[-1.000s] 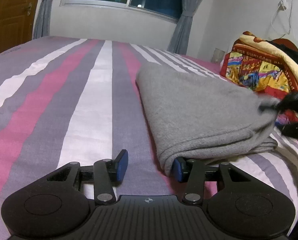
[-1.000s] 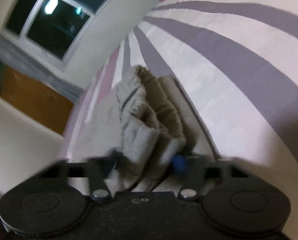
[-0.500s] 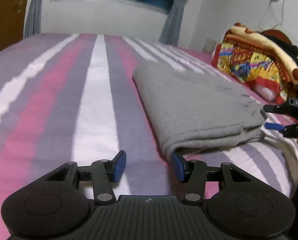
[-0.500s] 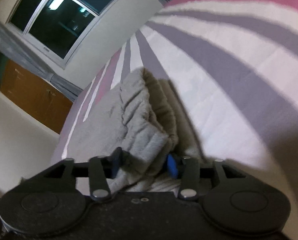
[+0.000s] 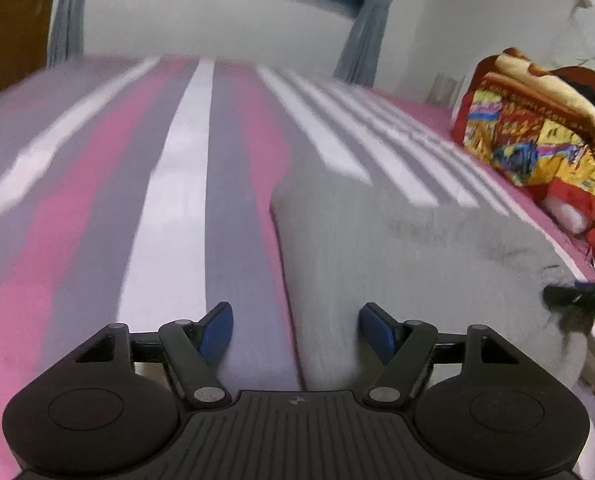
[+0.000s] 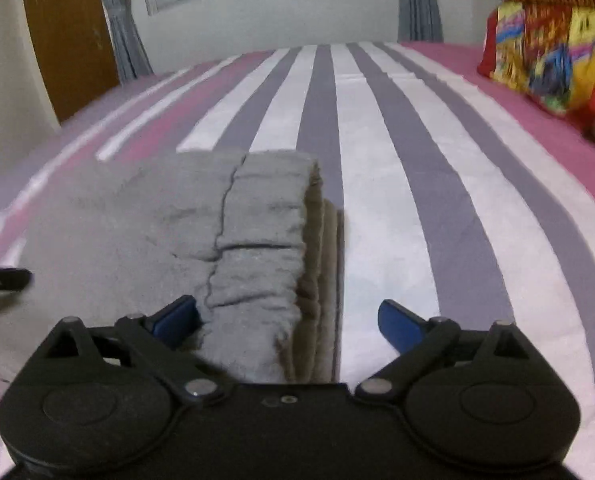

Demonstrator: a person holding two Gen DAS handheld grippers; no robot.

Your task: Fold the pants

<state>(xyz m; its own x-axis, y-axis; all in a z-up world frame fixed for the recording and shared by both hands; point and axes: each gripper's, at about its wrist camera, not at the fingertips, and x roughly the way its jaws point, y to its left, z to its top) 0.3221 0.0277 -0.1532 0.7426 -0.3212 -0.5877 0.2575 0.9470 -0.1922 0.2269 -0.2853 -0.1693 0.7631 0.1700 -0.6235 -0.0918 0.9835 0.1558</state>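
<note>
Both tongs, left and right, have just let go and are opening, nothing pinched, leaving the folded grey pants flat mid-bed, so folding looks finished.

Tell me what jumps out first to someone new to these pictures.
The folded grey pants lie on the pink, grey and white striped bedspread, right before both sets of jaws, which are opening and grip nothing. A bright red and yellow blanket sits piled at the bed's right edge.
</note>
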